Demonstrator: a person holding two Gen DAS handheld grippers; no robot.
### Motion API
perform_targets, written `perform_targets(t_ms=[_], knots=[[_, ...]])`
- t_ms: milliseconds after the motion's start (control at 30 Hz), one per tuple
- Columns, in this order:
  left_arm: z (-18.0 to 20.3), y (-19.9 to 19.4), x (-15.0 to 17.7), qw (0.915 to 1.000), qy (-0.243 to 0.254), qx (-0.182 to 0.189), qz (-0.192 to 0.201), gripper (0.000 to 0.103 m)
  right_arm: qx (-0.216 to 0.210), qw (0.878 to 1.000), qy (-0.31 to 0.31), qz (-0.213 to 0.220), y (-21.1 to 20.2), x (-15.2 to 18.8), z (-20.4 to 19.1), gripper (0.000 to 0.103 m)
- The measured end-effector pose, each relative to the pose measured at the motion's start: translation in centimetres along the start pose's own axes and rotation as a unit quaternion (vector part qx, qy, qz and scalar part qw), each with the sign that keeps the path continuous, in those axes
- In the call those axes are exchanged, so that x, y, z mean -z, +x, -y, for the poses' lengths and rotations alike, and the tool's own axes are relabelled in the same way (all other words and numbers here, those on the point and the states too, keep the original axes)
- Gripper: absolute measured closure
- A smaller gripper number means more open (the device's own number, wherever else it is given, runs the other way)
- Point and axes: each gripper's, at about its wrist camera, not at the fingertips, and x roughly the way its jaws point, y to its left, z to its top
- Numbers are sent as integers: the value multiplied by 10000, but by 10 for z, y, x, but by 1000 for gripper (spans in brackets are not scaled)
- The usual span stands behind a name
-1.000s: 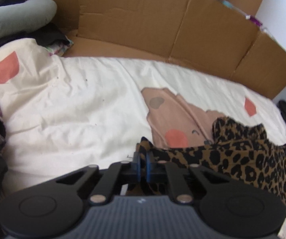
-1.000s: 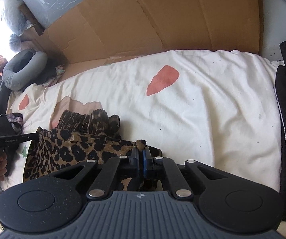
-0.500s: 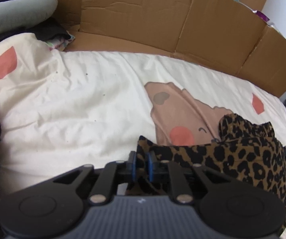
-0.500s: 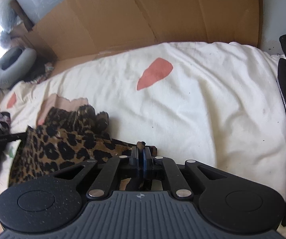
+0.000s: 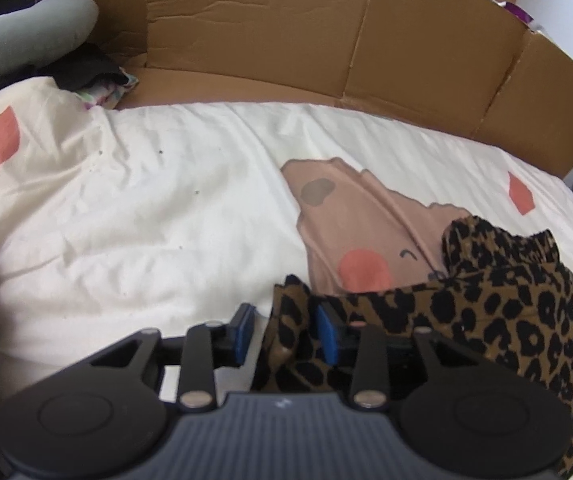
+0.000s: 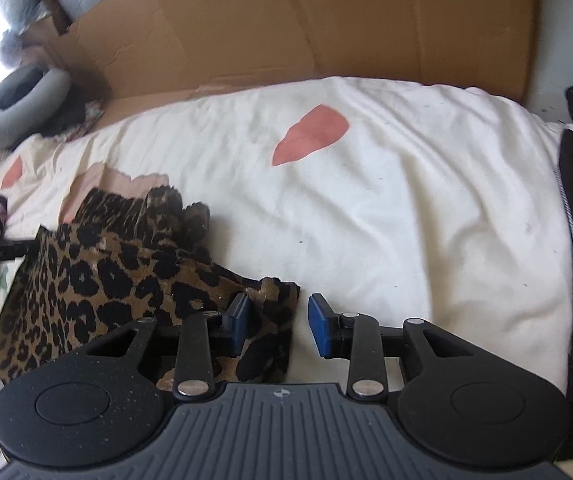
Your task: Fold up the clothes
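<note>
The garment [image 5: 518, 320] lies on the bed [image 5: 146, 208], near its front edge. One end of the garment sits between the open jaws of the left gripper [image 5: 284, 334]; the opposite end sits between the open jaws of the right gripper [image 6: 282, 326], against the left pad. A bunched portion of the garment rests at its far side. The cardboard sheet [image 5: 286, 28] stands along the far edge of the bed. The cushion [image 6: 18, 100] lies at the bed's far left corner, beside the cardboard sheet.
</note>
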Motion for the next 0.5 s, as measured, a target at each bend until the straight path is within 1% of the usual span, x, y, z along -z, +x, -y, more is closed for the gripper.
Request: perform_targets(t_ms=[133,267,333,367,400,433,500], knots=[[2,0,1,9999,112,-38,-7,64,10,9998,-187,7,5,4,-3,65],[5,2,-1,9999,99,-84,-61,62,26,9995,-311,15,5,5,-7,73],[7,2,0,9999,104,-91,-85,61,-32,9995,-302,-1,4,5,-7,83],[6,2,0,9999,65,-78,-88,61,-44,9996,-280,-2,3,5,-7,87],[5,1,1,9999,10,-51,-86,62,-51,9997,-254,-2,2,4,-7,95],[4,1,2,10000,-28,-30,-78,62,-42,9997,-224,9,-1,4,-7,98],[5,-1,5,10000,35,0,-31,70,-34,9999,-146,49,-5,5,-5,99]])
